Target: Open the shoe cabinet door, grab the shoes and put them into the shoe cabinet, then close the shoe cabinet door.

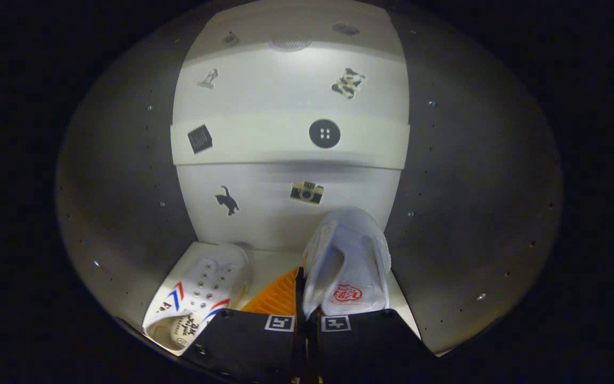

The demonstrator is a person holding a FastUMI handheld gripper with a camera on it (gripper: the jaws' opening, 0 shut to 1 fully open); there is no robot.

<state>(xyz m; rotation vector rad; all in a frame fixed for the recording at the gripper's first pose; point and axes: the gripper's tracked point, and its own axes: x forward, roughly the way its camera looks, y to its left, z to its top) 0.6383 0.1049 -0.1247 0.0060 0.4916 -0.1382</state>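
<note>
The tool (pixel 305 298) was clamped on the side wall of a white shoe (pixel 349 261), holding it inside the shoe cabinet (pixel 126 202). A second white shoe (pixel 200 298) lay on the cabinet floor, left of the fingers, below a sticker-covered back panel (pixel 291 144).

Two white shoes inside shoe cabinet (pixel 291 144), lower centre of frame. Left shoe (pixel 200 298) striped red-blue, flat on floor; right shoe (pixel 349 261) tilted, heel toward camera, red logo.
</note>
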